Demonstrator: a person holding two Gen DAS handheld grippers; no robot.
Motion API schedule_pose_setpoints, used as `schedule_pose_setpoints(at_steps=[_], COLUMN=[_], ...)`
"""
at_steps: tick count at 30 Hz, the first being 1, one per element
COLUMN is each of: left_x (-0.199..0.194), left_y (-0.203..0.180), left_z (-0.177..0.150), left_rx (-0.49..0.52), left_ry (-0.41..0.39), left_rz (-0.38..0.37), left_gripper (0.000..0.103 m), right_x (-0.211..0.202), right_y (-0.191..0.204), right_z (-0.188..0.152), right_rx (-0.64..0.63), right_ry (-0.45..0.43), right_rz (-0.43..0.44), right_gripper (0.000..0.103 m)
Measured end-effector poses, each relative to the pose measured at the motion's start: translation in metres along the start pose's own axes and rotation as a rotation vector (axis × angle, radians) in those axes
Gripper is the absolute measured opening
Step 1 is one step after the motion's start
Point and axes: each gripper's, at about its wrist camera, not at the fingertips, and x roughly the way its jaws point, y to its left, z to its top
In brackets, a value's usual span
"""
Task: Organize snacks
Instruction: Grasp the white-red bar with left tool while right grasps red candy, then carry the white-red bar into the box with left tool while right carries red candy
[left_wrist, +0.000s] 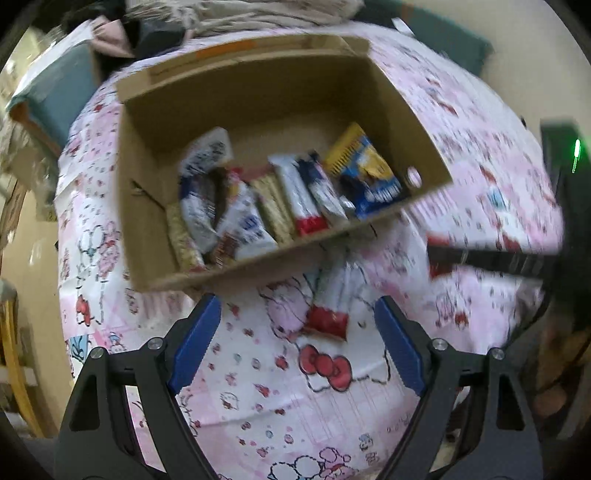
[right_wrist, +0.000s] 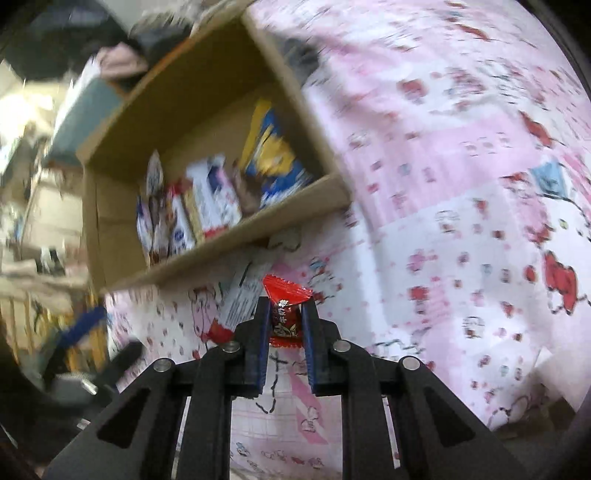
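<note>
Right tongs (right_wrist: 286, 325) are clenched on a small red candy (right_wrist: 285, 312), whose crimped top sticks up above the blue pads; only the right wrist view shows this grip. Left tongs (left_wrist: 295, 347) stand released and wide, tilted down over the surface (left_wrist: 258, 406) with its pink cartoon cloth, empty between the pads. Just ahead of them, at centre frame, a white and red wrapped bar (left_wrist: 330, 306) lies on the cloth, apart from both pads. Beyond it sits the cardboard box (left_wrist: 207, 92), its near wall close to the bar, with blurred snack packets (left_wrist: 295, 195) crowded along that wall and bare floor behind. Open cloth spreads to the right.
</note>
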Motion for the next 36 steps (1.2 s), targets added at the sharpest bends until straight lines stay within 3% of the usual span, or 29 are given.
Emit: schedule_pose_setpoints(at_steps=[8, 14, 22, 23, 25, 26, 29, 36], left_x=[0.059, 0.093, 0.114, 0.113, 0.111, 0.109, 0.104, 0.091], left_y=[-0.035, -0.048, -0.041, -0.043, -0.048, -0.056, -0.066, -0.041], left_z=[-0.002, 0.001, 0.010, 0.010, 0.010, 0.011, 0.009, -0.005], left_rx=[0.094, 0.115, 0.059, 0.066, 0.096, 0.128, 0.154, 0.059], left_ry=[0.138, 0.157, 0.161, 0.157, 0.146, 0.142, 0.148, 0.176], left_rz=[0.026, 0.061, 0.044, 0.044, 0.026, 0.019, 0.018, 0.027], left_gripper=[0.083, 0.080, 0.078, 0.074, 0.039, 0.026, 0.026, 0.026], right_x=[-0.033, -0.029, -0.028, -0.029, -0.028, -0.028, -0.029, -0.030], right_y=[-0.026, -0.021, -0.020, -0.020, -0.020, -0.019, -0.017, -0.010], right_z=[0.002, 0.001, 0.000, 0.000, 0.000, 0.000, 0.000, -0.001], right_rx=[0.100, 0.098, 0.108, 0.110, 0.107, 0.105, 0.097, 0.081], right_ry=[-0.065, -0.056, -0.059, -0.060, -0.060, -0.060, -0.060, -0.058], right_rz=[0.064, 0.072, 0.083, 0.084, 0.084, 0.083, 0.082, 0.093], right_gripper=[0.017, 0.017, 0.017, 0.017, 0.017, 0.017, 0.017, 0.017])
